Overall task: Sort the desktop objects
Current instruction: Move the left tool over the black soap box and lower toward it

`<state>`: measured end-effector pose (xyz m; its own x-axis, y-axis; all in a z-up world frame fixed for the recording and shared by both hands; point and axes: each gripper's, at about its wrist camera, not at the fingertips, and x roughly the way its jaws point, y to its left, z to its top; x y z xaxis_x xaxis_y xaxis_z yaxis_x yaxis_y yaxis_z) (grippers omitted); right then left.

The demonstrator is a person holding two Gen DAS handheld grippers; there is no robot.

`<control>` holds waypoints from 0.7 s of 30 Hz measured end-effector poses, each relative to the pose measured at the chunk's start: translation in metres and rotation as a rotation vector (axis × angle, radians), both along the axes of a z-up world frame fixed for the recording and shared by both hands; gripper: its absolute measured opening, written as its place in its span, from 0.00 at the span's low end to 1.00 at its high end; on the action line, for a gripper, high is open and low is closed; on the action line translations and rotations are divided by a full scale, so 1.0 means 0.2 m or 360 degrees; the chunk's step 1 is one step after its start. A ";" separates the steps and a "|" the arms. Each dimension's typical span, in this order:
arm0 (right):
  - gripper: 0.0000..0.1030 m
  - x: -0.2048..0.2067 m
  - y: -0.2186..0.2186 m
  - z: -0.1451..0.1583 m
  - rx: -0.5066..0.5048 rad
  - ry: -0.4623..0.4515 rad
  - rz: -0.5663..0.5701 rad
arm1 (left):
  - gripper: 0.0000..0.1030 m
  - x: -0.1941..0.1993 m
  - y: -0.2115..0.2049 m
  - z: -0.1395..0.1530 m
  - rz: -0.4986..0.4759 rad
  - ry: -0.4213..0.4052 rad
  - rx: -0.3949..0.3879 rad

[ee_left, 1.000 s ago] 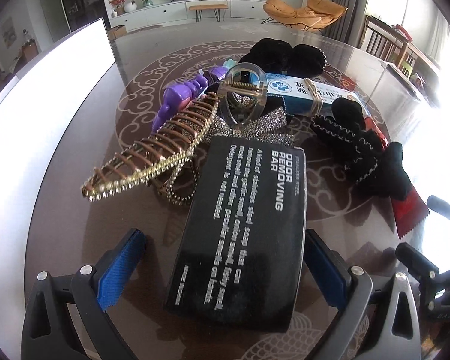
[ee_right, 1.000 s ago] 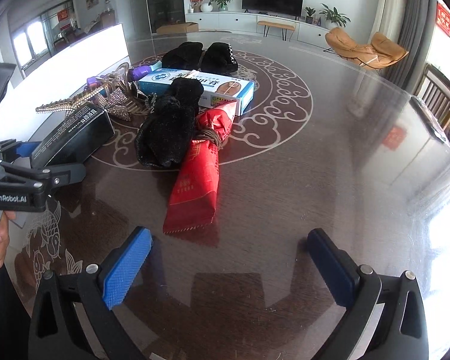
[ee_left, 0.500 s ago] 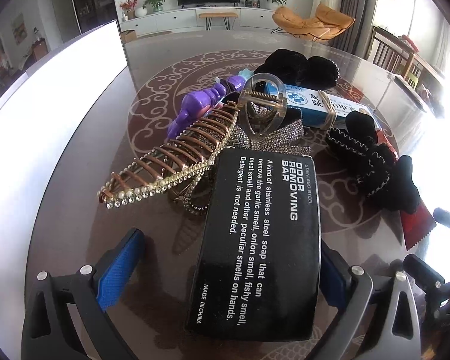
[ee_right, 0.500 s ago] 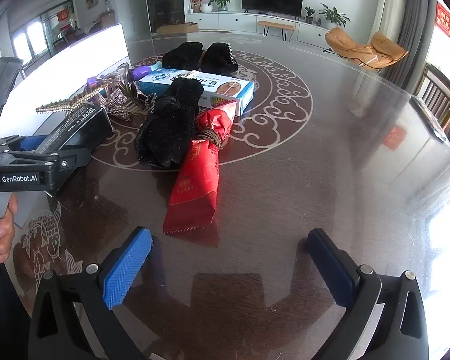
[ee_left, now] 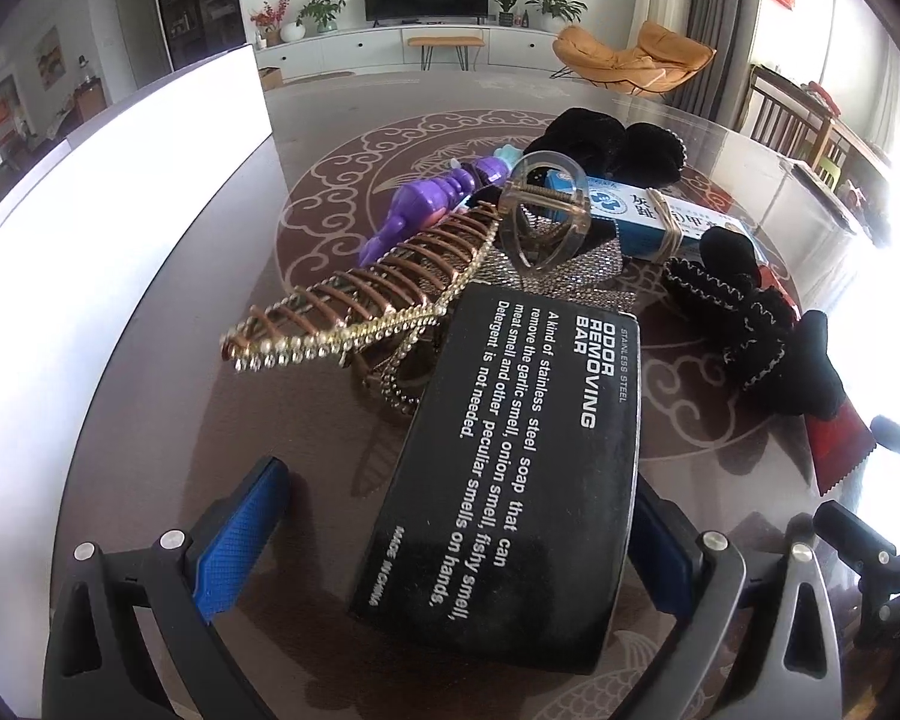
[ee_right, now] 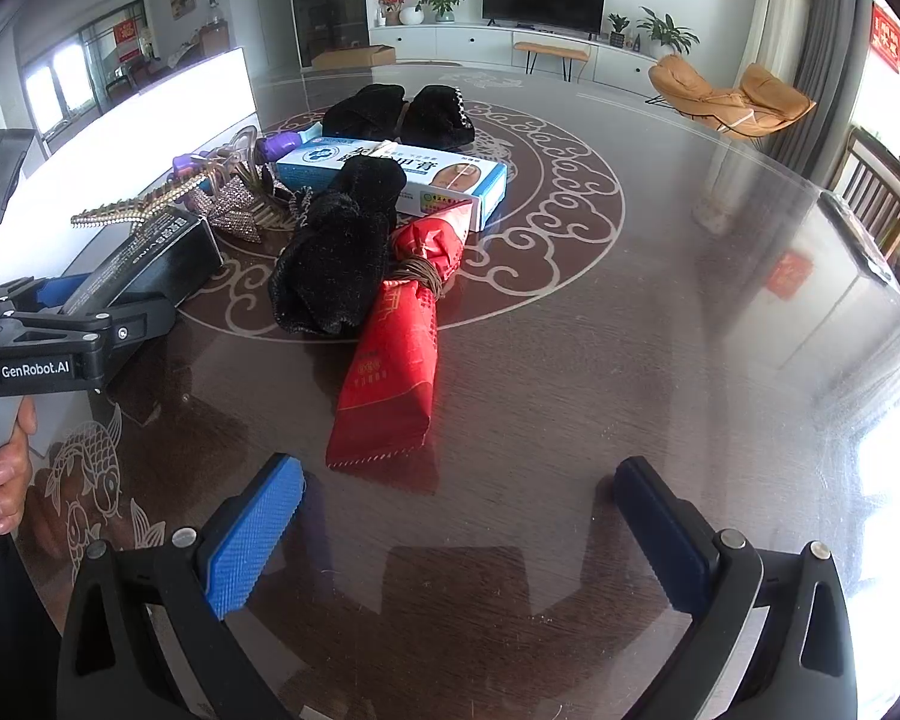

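A black box (ee_left: 510, 468) printed "ODOR REMOVING BAR" lies between the open fingers of my left gripper (ee_left: 456, 534), close to the right pad; the left pad stands clear of it. It shows as a black box (ee_right: 150, 258) in the right wrist view, with the left gripper (ee_right: 78, 312) around it. Behind it lies a pile: a rhinestone hair clip (ee_left: 366, 306), a clear claw clip (ee_left: 540, 216), a purple toy (ee_left: 426, 204), a blue-white carton (ee_right: 414, 177), black gloves (ee_right: 342, 252) and a red packet (ee_right: 399, 354). My right gripper (ee_right: 456, 534) is open and empty above the table.
A white box (ee_left: 90, 228) stands along the table's left side. Black fluffy items (ee_right: 402, 114) lie at the back of the pile. The dark glass table (ee_right: 660, 330) stretches to the right. A hand (ee_right: 0, 480) holds the left gripper's handle.
My left gripper has moved forward around the black box, and the box's far end has turned slightly to the right. The right gripper has not moved.
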<state>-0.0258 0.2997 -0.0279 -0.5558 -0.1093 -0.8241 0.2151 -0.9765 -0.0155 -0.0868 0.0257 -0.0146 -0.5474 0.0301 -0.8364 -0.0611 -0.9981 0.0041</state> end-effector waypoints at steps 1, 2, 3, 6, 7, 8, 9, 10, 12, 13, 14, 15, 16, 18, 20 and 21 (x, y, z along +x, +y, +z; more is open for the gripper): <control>1.00 0.00 0.00 0.00 0.0000 0.0000 0.0000 | 1.00 0.01 -0.02 0.00 0.0021 0.0000 0.0001; 1.00 0.00 0.00 0.00 0.0000 0.0000 0.0000 | 1.00 0.00 -0.03 0.00 0.0036 0.0000 0.0001; 1.00 0.00 0.00 0.00 0.0000 0.0000 0.0000 | 1.00 0.00 -0.04 0.00 0.0048 0.0000 0.0002; 1.00 0.00 0.00 0.00 0.0000 0.0000 0.0000 | 1.00 0.01 -0.08 -0.01 0.0082 0.0004 0.0007; 1.00 0.00 0.00 0.00 0.0000 0.0000 0.0000 | 1.00 0.01 -0.08 -0.01 0.0091 0.0006 0.0008; 1.00 0.00 0.00 0.00 0.0000 0.0000 0.0000 | 1.00 0.01 -0.07 -0.01 0.0093 0.0009 0.0006; 1.00 0.00 0.00 0.00 0.0000 0.0000 0.0000 | 1.00 0.02 -0.08 -0.02 0.0094 0.0013 0.0006; 1.00 0.00 0.00 0.00 0.0000 0.0000 0.0000 | 1.00 0.02 -0.07 -0.02 0.0094 0.0016 0.0006; 1.00 0.00 0.00 0.00 0.0002 0.0001 -0.0001 | 1.00 0.02 -0.07 -0.02 0.0092 0.0021 0.0006; 1.00 0.00 0.00 0.00 0.0002 0.0002 -0.0004 | 1.00 0.02 -0.07 -0.02 0.0092 0.0023 0.0006; 1.00 0.00 0.00 0.00 0.0003 0.0002 -0.0006 | 1.00 0.01 -0.07 -0.03 0.0092 0.0025 0.0007; 1.00 0.01 0.00 0.00 0.0002 0.0002 -0.0008 | 1.00 0.03 -0.08 -0.03 0.0093 0.0027 0.0008; 1.00 0.01 0.00 0.00 0.0002 0.0003 -0.0010 | 1.00 0.02 -0.08 -0.02 0.0093 0.0028 0.0008; 1.00 0.01 0.00 0.00 0.0001 0.0003 -0.0011 | 1.00 0.02 -0.08 -0.02 0.0094 0.0031 0.0008; 1.00 0.01 0.00 0.00 0.0002 0.0003 -0.0010 | 1.00 0.02 -0.08 -0.03 0.0093 0.0031 0.0010; 1.00 0.01 0.00 0.00 0.0002 0.0003 -0.0010 | 1.00 0.02 -0.08 -0.03 0.0093 0.0032 0.0010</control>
<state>-0.0244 0.2991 -0.0278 -0.5581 -0.1050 -0.8231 0.2090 -0.9778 -0.0170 -0.0828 0.0106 -0.0200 -0.5651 0.0027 -0.8250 -0.0024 -1.0000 -0.0016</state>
